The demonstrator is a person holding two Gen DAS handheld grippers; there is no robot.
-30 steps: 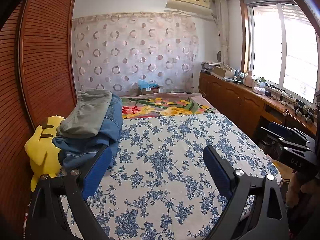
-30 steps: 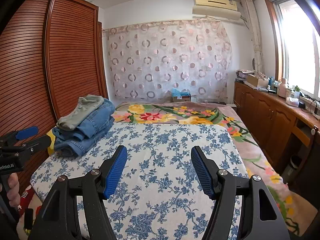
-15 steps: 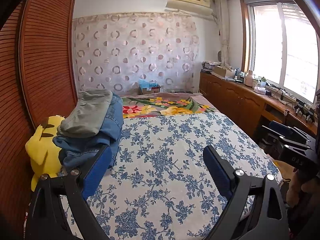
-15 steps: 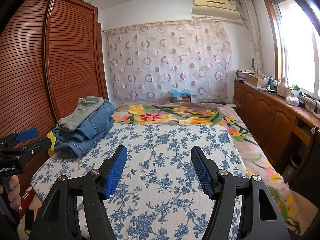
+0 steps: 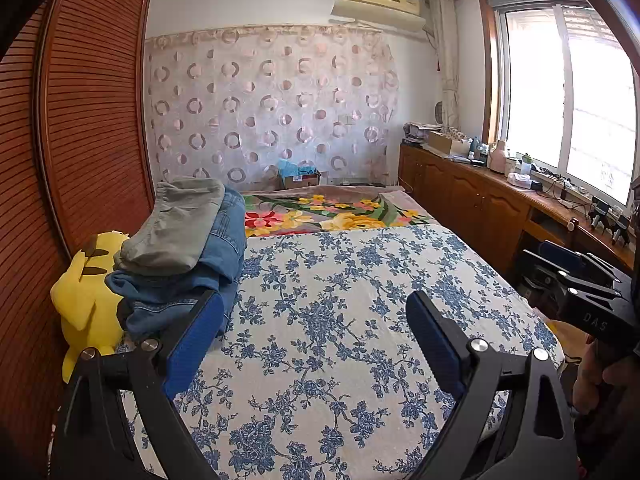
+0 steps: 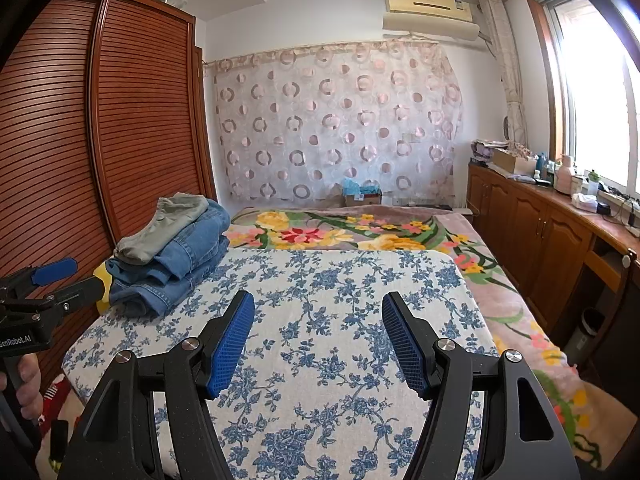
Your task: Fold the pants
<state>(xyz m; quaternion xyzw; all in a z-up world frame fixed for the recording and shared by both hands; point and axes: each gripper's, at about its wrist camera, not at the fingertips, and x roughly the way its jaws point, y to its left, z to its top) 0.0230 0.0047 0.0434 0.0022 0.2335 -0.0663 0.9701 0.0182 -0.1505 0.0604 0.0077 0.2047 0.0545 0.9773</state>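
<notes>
A stack of folded pants (image 5: pixel 180 252) lies at the left edge of the bed: grey-green pants (image 5: pixel 176 226) on top, blue jeans (image 5: pixel 224 236) under them. The stack also shows in the right wrist view (image 6: pixel 176 252). My left gripper (image 5: pixel 314 312) is open and empty, held above the blue-flowered sheet (image 5: pixel 340 320), its left finger just in front of the stack. My right gripper (image 6: pixel 318 320) is open and empty above the sheet (image 6: pixel 320 288), right of the stack. Each gripper shows at the edge of the other's view, the right one (image 5: pixel 576 280) and the left one (image 6: pixel 48 280).
A yellow plush toy (image 5: pixel 84 292) sits between the stack and the wooden wardrobe (image 5: pixel 80 120). A flowered blanket (image 6: pixel 340 232) covers the far part of the bed. A wooden cabinet (image 6: pixel 540 220) with bottles and clutter runs along the right under the window.
Almost nothing: both grippers stay open above the bed, with only a slight drift of the views.
</notes>
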